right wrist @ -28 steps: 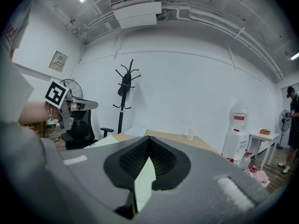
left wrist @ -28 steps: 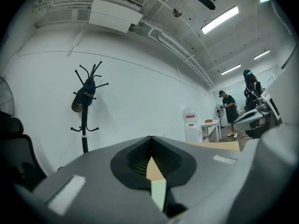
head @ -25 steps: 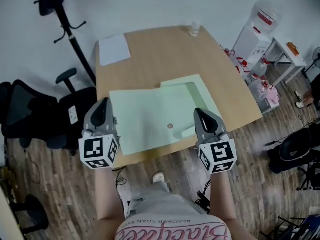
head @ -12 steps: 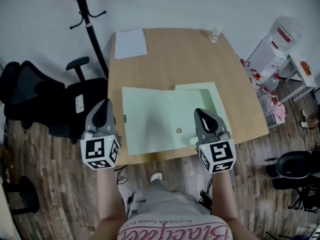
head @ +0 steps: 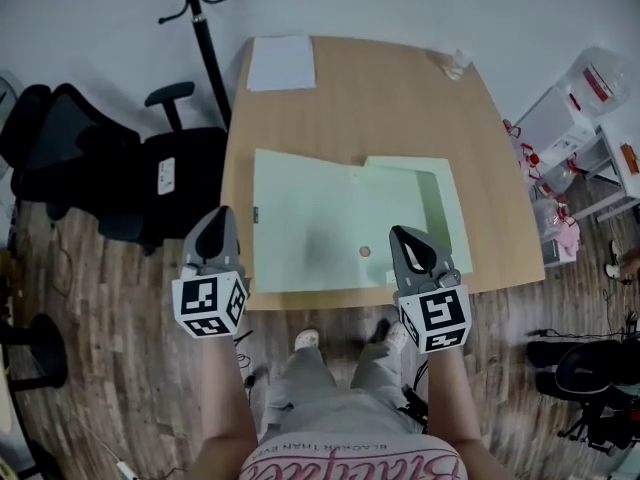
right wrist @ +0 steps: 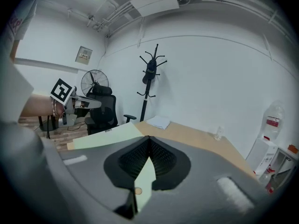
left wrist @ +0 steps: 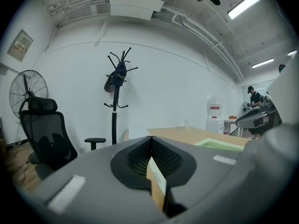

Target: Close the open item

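A large pale green folder [head: 320, 218] lies open on the wooden table [head: 380, 108], its flap [head: 435, 193] spread to the right and a small round clasp [head: 365, 252] near its front edge. My left gripper [head: 222, 218] is shut and empty, hovering at the table's left edge beside the folder. Also shut and empty, my right gripper [head: 405, 236] hangs above the folder's front right part, just right of the clasp. In the right gripper view the folder [right wrist: 105, 136] stretches ahead. The left gripper view shows the folder [left wrist: 219, 144] off to the right.
A white sheet [head: 281, 62] and a clear plastic cup [head: 455, 63] sit at the table's far end. A black office chair [head: 90, 163] and a coat stand [head: 205, 28] stand to the left. A water dispenser [head: 590, 83] is at the right. A person [left wrist: 254, 97] stands far off.
The head view has swung, so the table sits further right and squarer. Both grippers have drawn back toward the table's front edge; they stay shut. The folder has not moved.
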`<state>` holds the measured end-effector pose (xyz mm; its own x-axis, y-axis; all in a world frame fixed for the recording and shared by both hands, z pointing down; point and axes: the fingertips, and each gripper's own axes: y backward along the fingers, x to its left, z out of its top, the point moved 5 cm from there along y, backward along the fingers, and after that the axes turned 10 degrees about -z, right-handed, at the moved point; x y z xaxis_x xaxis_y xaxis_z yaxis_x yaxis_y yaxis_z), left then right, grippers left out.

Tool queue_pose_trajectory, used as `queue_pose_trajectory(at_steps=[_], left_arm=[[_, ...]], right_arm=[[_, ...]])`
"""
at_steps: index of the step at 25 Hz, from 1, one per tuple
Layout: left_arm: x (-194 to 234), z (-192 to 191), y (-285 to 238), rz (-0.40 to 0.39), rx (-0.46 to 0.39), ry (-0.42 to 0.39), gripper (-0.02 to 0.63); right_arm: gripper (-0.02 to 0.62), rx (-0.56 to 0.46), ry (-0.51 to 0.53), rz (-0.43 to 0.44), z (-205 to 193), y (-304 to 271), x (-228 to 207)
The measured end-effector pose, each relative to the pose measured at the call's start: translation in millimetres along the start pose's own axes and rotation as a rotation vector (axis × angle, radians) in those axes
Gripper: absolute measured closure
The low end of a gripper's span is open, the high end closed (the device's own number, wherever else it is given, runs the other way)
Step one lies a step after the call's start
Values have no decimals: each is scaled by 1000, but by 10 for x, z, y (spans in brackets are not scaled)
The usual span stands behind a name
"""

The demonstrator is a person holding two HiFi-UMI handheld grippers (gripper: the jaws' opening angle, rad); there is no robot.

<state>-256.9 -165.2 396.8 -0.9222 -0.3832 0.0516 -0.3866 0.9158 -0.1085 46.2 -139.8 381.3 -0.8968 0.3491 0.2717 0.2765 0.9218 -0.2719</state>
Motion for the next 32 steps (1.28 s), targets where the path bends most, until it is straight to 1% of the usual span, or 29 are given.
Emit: queue_pose_trajectory(at_steps=[5,7,11,16,19,21,23,27,29,30,32], left_arm=[[-104,-388,152,46,77,52,591],[-101,-538,196,51,111,77,591],[-63,-769,186,-13,198,136,589],[9,-941,96,-105,295,212,588],[45,-1040,35,-150,340,231,588],[52,-1087,-6,-184,349,244,588],[39,-1115,-57,-227,340,281,588],[46,-1071,-170,-313,275,405,588],[21,-1027,-238,-361,246,452,588],[12,-1011,-268,-372,238,462,588],[40,-996,-305,-358,224,470,588]], right_arm=[[592,25,26,63,-162,-20,7],[592,34,34,87,-217,-44,31],[592,41,49,124,-278,-87,96],[592,47,67,142,-293,-129,163],[592,46,79,141,-285,-149,203],[592,46,87,137,-281,-163,228],[592,47,100,133,-276,-164,239],[592,39,118,113,-230,-163,211],[592,35,117,97,-202,-165,186],[592,33,117,90,-193,-164,175],[592,30,118,79,-184,-162,157]])
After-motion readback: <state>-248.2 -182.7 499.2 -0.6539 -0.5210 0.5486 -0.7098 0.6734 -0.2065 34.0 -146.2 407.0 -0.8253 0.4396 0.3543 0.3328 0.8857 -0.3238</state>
